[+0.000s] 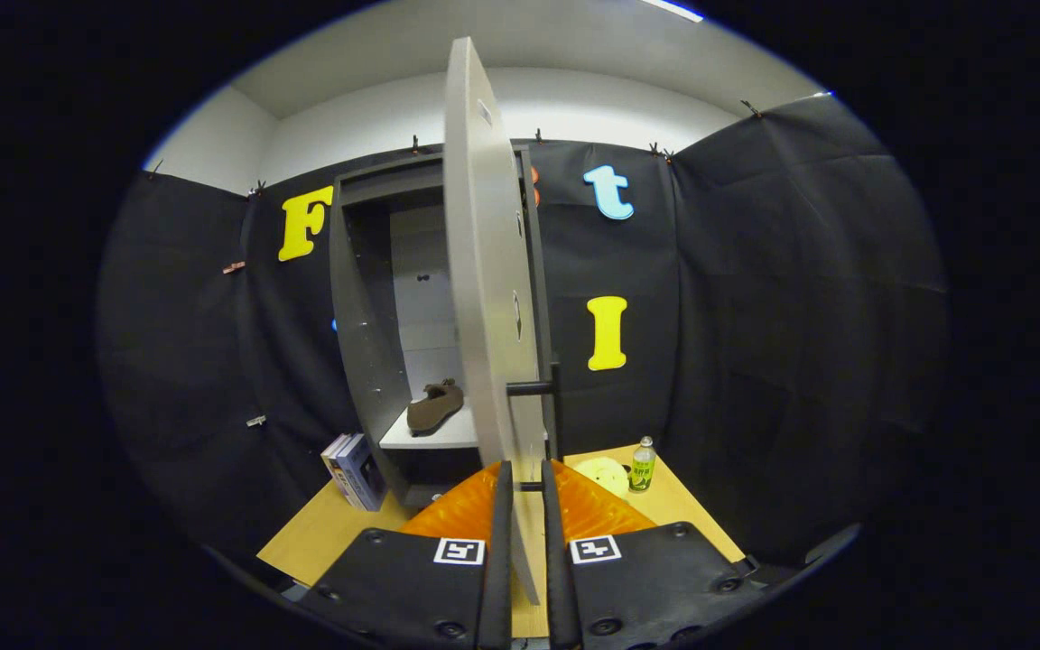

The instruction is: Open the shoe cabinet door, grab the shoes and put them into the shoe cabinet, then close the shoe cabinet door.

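The grey shoe cabinet (359, 316) stands against the booth wall with its door (484, 271) swung out towards me, seen nearly edge-on. A brown shoe (435, 406) lies on the white shelf (430, 437) inside. A black bar handle (554, 406) sticks out on the door's right face. My gripper (525, 471) straddles the door's lower free edge, one finger on each face, pressed close against the panel.
The cabinet rests on a wooden table (321, 542) with an orange mat (457, 510) just ahead of the fingers. Books (354, 469) lean against the cabinet's left side. A green bottle (642, 463) and a pale round object (603, 474) stand to the right of the door.
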A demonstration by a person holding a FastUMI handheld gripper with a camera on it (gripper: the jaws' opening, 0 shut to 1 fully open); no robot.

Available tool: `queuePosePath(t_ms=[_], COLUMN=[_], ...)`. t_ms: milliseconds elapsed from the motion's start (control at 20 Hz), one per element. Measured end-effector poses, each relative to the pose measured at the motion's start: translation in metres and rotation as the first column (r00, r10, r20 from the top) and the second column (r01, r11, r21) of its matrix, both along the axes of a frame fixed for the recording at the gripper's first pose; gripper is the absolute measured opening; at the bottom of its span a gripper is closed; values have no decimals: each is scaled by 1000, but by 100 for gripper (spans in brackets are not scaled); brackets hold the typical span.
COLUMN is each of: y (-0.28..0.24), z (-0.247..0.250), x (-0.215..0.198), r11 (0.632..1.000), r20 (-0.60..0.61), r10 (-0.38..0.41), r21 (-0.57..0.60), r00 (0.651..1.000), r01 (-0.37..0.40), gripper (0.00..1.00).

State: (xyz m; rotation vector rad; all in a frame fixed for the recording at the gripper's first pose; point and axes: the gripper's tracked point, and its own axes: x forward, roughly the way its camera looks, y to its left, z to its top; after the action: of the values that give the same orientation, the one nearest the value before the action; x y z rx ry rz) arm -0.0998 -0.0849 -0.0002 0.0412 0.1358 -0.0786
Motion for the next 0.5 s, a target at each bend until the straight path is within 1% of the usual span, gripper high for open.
queuePosePath(t_ms=[300, 500], y=[24, 47], z=[-27, -56], x=[-9, -2], r11=[998, 995], r20=[-62, -133], r10=[63, 99], r21=[8, 22], r00=[996, 986], r01=[-63, -97], gripper=[19, 20])
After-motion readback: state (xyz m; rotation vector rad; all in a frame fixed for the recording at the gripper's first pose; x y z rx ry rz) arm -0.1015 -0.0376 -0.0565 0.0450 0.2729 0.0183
